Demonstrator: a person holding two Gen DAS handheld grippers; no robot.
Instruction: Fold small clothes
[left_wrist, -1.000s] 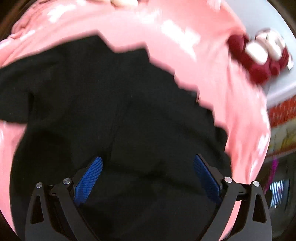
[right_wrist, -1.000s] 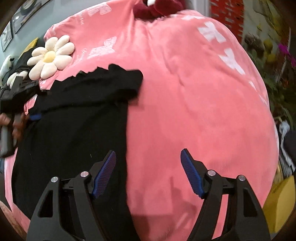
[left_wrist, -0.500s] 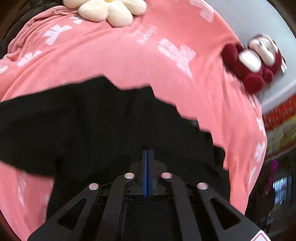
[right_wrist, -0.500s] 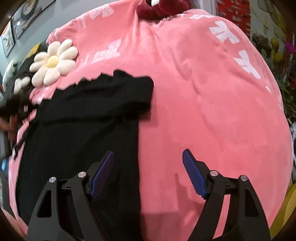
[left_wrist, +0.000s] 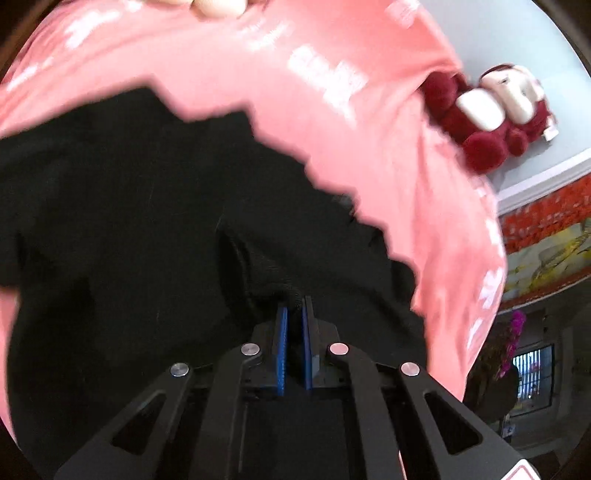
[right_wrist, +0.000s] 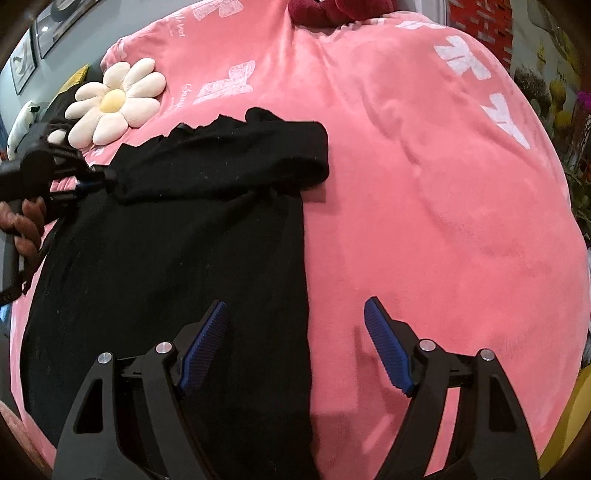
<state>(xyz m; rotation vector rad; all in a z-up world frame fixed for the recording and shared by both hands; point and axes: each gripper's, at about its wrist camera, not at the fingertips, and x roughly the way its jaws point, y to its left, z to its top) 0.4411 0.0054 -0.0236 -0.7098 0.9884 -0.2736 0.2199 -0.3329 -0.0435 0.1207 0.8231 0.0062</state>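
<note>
Only a little writing could be read: on the pink blanket (right_wrist: 424, 184), in the upper left of the right wrist view, pale script beside white bow prints seemed to begin "Cha", with another slanted line higher up too small to make out; the white marks at the upper right were only shapes. In the left wrist view the blanket's print was smeared by blur. The black garment (right_wrist: 166, 240) lay spread on the blanket across the left half of the right wrist view, its top band folded over and ending in a rounded corner near the frame's centre. The left gripper (right_wrist: 86, 182) came in from the left edge, held by a hand (right_wrist: 26, 229) whose fingers wrapped its handle, and its jaws were clamped on the garment's left edge just below a flower cushion (right_wrist: 114, 103). From its own camera the left gripper (left_wrist: 294, 317) pointed down into the cloth, blue pads nearly together with a pinch of black knit between them. The right gripper (right_wrist: 295, 332) hovered low in its frame with jaws wide, one finger over the garment, the other over bare blanket, straddling the garment's right edge. A dark red plush toy (left_wrist: 487, 110) lay at the upper right of the left view.
</note>
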